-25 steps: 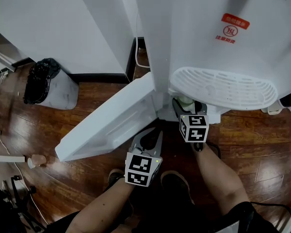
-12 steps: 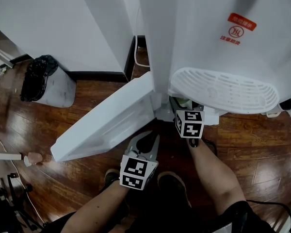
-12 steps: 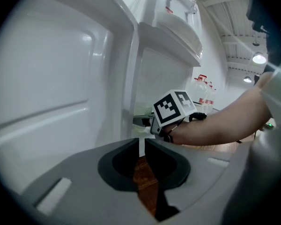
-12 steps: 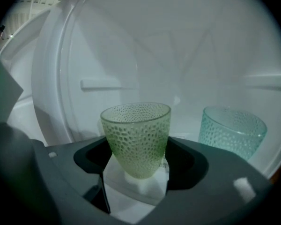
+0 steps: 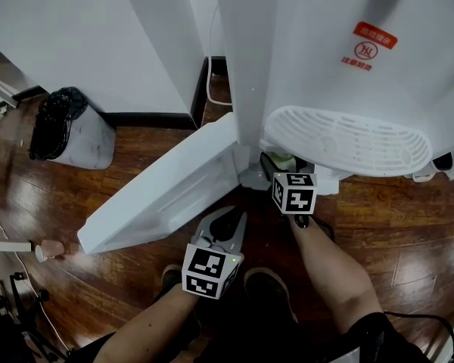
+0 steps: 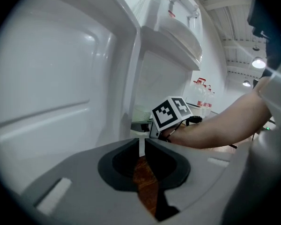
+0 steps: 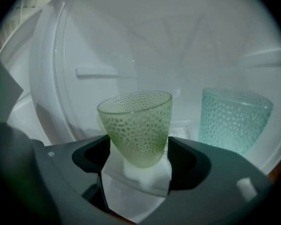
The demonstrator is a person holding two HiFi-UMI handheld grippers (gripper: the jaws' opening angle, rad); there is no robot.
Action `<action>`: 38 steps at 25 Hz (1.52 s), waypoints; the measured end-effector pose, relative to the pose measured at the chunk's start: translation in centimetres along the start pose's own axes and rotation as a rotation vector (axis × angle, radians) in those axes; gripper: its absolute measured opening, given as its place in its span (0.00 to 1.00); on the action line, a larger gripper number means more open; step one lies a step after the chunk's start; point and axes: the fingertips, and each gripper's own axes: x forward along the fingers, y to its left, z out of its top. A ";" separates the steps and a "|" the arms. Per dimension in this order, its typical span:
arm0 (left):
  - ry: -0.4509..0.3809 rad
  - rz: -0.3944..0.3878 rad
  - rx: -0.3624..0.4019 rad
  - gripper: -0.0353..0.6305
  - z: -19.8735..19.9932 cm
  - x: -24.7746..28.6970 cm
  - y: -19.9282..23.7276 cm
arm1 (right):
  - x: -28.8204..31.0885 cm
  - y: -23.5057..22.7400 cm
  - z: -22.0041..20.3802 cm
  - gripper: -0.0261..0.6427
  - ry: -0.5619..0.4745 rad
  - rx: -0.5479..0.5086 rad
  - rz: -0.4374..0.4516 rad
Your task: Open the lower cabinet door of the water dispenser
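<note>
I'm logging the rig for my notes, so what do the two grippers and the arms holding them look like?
The left gripper and right gripper are grey plastic with dark curved pads. Each carries a white cube with black square markers. The forearms are bare, with no sleeves; a black cable runs by the right wrist.

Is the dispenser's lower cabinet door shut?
No, the lower cabinet door stands swung wide open beside the water dispenser.

Head view steeply down; claw views low, close to cabinet; head, left share right claw.
</note>
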 end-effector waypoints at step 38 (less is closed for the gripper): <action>-0.235 -0.046 0.112 0.29 20.1 -20.6 -5.4 | -29.8 13.7 7.3 0.51 0.007 -0.073 0.408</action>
